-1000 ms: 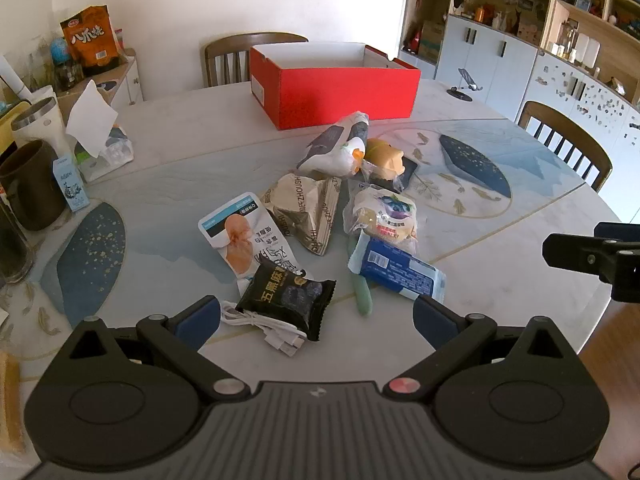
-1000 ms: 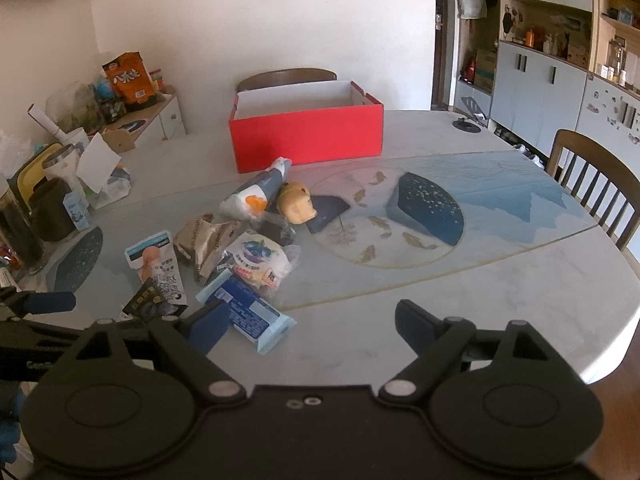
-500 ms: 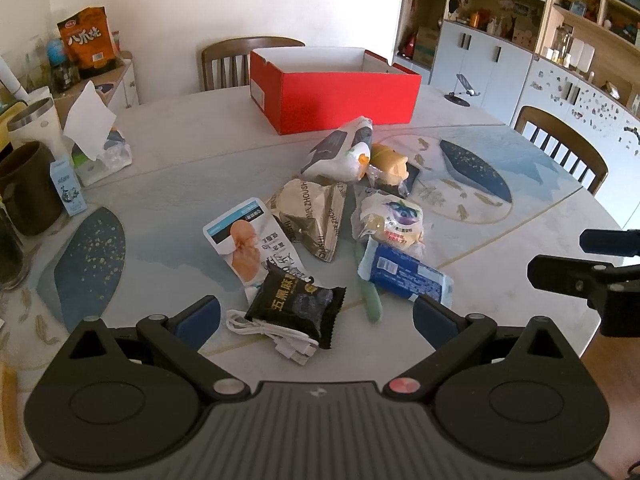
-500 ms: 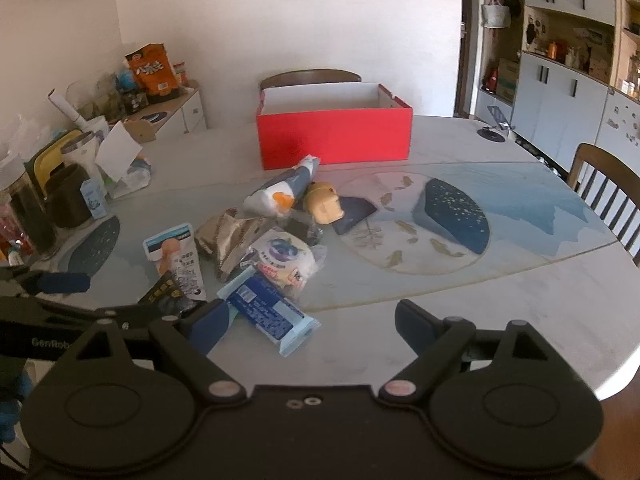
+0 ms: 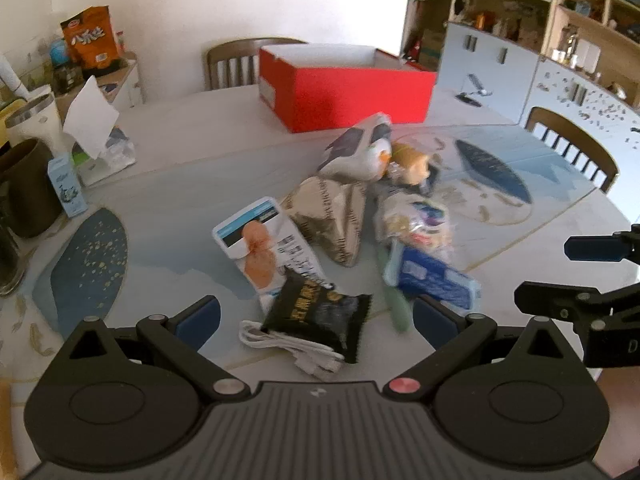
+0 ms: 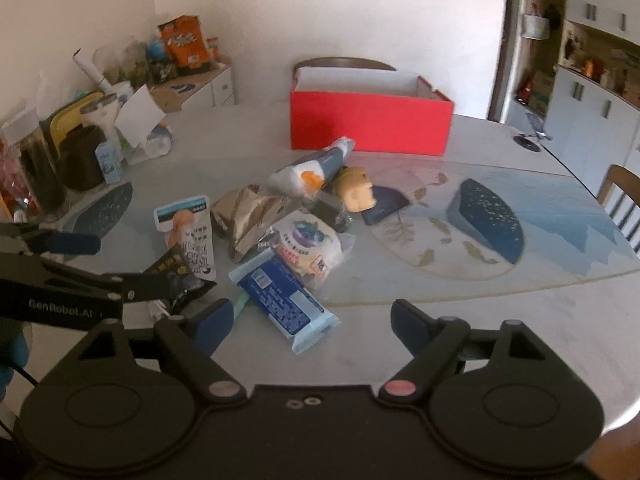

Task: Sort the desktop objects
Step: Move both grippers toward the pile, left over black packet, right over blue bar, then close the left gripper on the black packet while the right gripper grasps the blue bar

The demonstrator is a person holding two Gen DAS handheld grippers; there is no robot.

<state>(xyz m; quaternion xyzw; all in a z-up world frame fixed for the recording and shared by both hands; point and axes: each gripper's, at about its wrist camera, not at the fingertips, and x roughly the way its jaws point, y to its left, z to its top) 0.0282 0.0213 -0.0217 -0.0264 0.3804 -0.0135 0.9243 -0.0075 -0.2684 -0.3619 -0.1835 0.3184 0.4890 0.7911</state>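
A pile of desktop objects lies mid-table: a black snack packet (image 5: 320, 316) on a white cable (image 5: 296, 348), a white-and-blue pouch (image 5: 264, 240), a brown paper packet (image 5: 336, 216), a blue wrapped bar (image 6: 280, 300), a round bun packet (image 6: 308, 244), a yellow toy head (image 6: 356, 192) and a white-grey tube (image 6: 312, 168). An open red box (image 5: 344, 88) stands behind them. My left gripper (image 5: 316, 316) is open, low over the black packet. My right gripper (image 6: 312, 320) is open, just in front of the blue bar.
Cups, a tissue pack (image 5: 100, 148) and a small blue carton (image 5: 68, 188) crowd the table's left edge. A side cabinet with snack bags (image 5: 92, 40) stands beyond. Chairs stand behind the box (image 5: 236, 60) and at the right (image 5: 576, 144). Cupboards line the right wall.
Both grippers have moved forward toward the pile; the objects look larger and nearer. The right gripper has also swung left. Both stay open and nothing was picked up.
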